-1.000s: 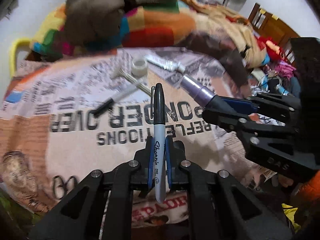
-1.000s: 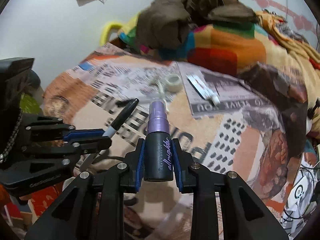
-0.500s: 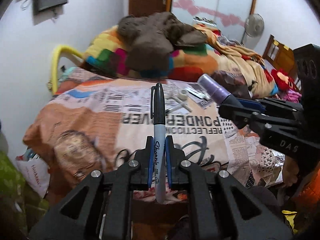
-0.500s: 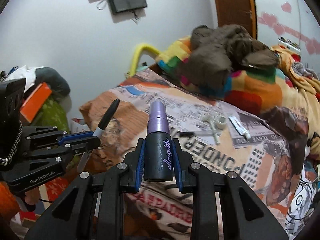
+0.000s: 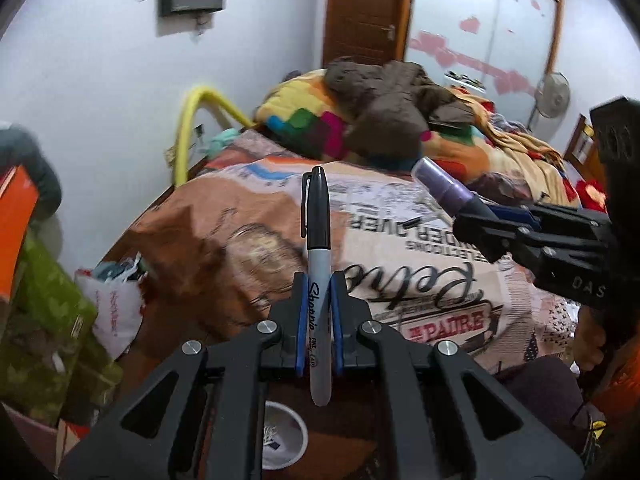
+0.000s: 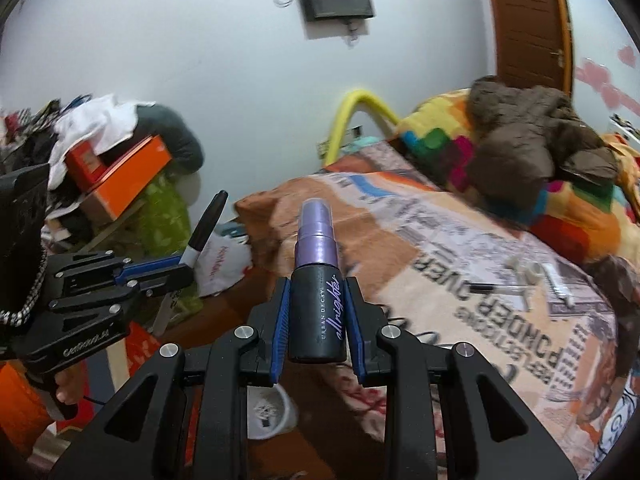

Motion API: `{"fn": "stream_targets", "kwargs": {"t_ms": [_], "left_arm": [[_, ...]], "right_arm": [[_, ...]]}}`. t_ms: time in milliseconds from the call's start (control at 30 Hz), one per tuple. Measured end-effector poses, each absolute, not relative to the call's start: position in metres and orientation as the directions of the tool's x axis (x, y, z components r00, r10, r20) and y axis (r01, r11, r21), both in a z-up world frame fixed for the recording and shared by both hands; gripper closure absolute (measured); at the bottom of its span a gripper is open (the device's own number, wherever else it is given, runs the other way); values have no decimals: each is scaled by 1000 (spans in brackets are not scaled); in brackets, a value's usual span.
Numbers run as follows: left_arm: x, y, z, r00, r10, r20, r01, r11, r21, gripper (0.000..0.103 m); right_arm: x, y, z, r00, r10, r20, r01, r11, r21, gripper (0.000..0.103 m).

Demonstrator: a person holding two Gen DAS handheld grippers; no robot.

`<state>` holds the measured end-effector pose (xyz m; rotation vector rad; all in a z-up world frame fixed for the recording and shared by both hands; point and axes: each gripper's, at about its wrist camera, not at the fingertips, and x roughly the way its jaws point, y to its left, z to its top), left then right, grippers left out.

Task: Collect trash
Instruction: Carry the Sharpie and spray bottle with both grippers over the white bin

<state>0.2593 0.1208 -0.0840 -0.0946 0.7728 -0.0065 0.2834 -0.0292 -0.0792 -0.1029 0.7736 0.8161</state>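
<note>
My left gripper [image 5: 318, 280] is shut on a black-capped grey marker [image 5: 319, 240] that stands upright between the blue pads. My right gripper [image 6: 317, 284] is shut on a small black spray bottle with a purple cap [image 6: 316, 280]. Each tool shows in the other's view: the right gripper [image 5: 476, 220] with the spray bottle [image 5: 440, 188] at the right, the left gripper [image 6: 176, 272] with the marker [image 6: 200, 236] at the left. Both hang off the near corner of the printed bedspread [image 5: 420, 264]. Small pieces of litter [image 6: 528, 276] lie farther back on the bed.
A white cup-like container [image 5: 280, 432] sits low under the grippers, also the white container [image 6: 266, 412] in the right view. A white plastic bag [image 5: 112, 304] leans by the bed corner. An orange box [image 6: 120, 172] tops a cluttered pile at left. Blankets [image 5: 380, 120] heap at the bed's far end.
Both grippers have pulled back and up from over the bedspread to beyond its near corner, swinging left, each keeping its item. The floor, bag and white container have come into view.
</note>
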Motion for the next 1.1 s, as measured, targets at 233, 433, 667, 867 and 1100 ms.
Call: {"fn": "stream_targets", "kwargs": {"t_ms": [233, 433, 667, 867, 1100], "left_arm": [[225, 182, -115, 695, 36, -718, -155, 983, -102, 93], [196, 227, -155, 651, 68, -756, -271, 951, -147, 93], [173, 250, -213, 576, 61, -815, -333, 928, -166, 93], [163, 258, -262, 506, 21, -862, -369, 909, -195, 93], [154, 259, -306, 443, -40, -896, -410, 879, -242, 93]], "right_arm": [[264, 23, -112, 333, 642, -691, -737, 634, 235, 79], [248, 60, -149, 218, 633, -743, -756, 591, 281, 79], [234, 90, -188, 132, 584, -801, -766, 572, 292, 79], [222, 110, -232, 40, 530, -847, -757, 570, 321, 79], [204, 130, -305, -85, 404, -911, -736, 590, 331, 79]]}}
